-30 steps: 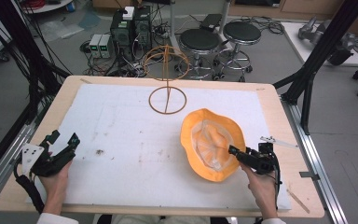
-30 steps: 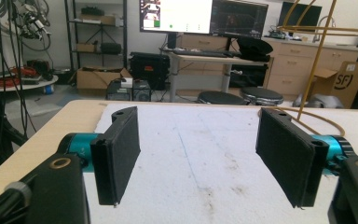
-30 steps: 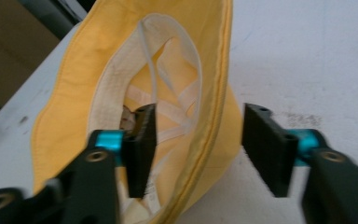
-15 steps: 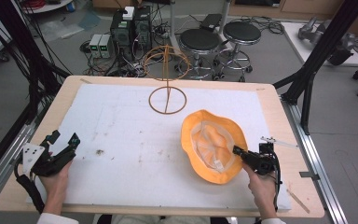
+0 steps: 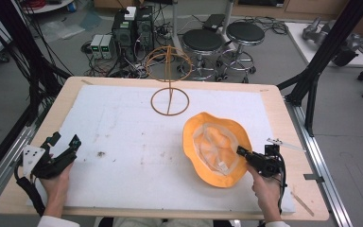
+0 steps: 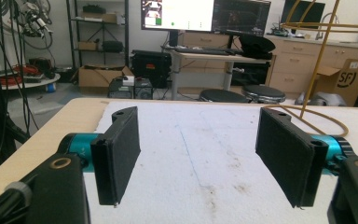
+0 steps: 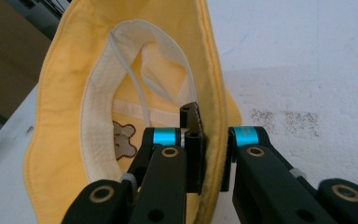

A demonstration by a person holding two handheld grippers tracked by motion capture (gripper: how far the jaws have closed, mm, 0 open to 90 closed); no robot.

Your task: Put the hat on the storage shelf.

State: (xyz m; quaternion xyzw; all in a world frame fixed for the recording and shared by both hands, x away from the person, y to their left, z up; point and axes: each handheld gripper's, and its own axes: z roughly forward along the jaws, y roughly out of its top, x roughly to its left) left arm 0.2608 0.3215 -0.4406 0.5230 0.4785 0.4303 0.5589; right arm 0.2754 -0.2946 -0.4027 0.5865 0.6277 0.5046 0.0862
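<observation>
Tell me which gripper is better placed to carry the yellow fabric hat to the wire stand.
Right. The right gripper is shut on the brim of the yellow fabric hat, whereas the left gripper sits open at the table's far left edge, farther from the round-based wire stand.

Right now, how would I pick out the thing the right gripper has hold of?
Start at the white mat covering the wooden table, then look to its right half, in front of the wire stand. There lies a yellow hat, upside down, its pale lining up. The right gripper is shut on its brim, and a small bear label shows inside.
</observation>
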